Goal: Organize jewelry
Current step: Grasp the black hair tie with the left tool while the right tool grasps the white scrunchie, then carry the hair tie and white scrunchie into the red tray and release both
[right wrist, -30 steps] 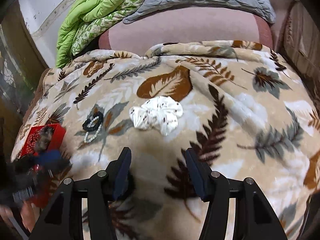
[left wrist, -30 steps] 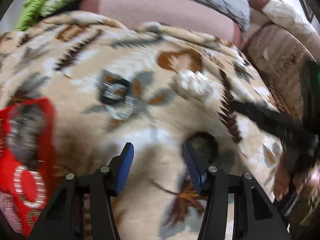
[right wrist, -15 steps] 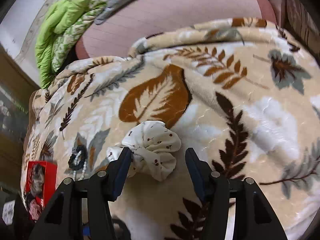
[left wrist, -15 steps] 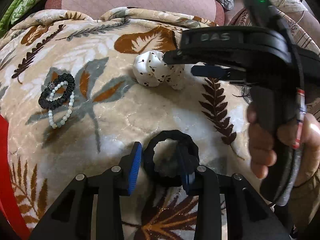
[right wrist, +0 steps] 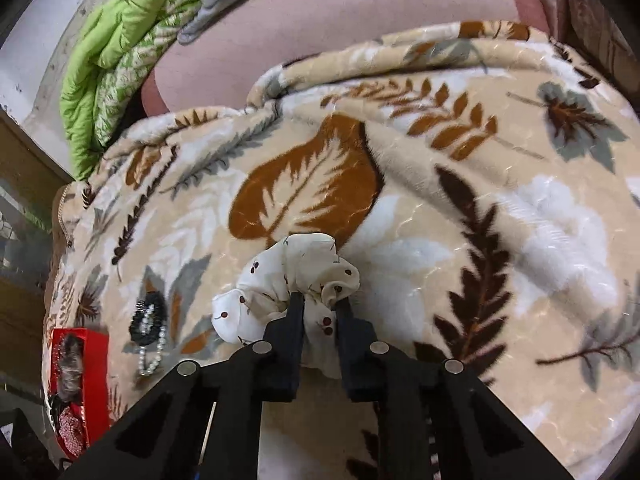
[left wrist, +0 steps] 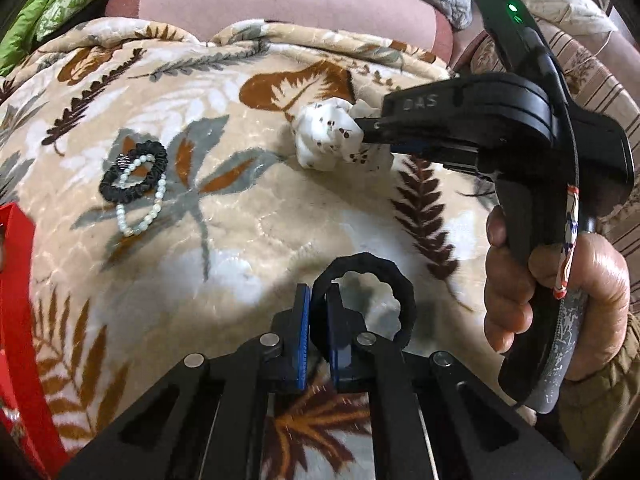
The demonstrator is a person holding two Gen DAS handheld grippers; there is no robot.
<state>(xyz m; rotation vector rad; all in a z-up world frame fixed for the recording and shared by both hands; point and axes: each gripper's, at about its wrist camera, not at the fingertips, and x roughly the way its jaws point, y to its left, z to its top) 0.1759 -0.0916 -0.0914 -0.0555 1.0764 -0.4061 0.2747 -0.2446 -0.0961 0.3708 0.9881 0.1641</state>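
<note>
A black scrunchie lies on the leaf-patterned blanket, and my left gripper is shut on its left side. Farther back sits a white spotted scrunchie. My right gripper has its jaws closing, with this scrunchie's fabric pinched between the pads. To the left, a smaller black scrunchie lies overlapped by a pearl bracelet.
A red box holding several accessories stands at the blanket's left edge. A person's hand grips the right gripper's handle. Behind the blanket are a pink cushion, a green quilt and a grey pillow.
Both grippers moved forward and down onto the scrunchies. The left jaws went from open to shut on the black scrunchie. The right jaws narrowed onto the white scrunchie.
</note>
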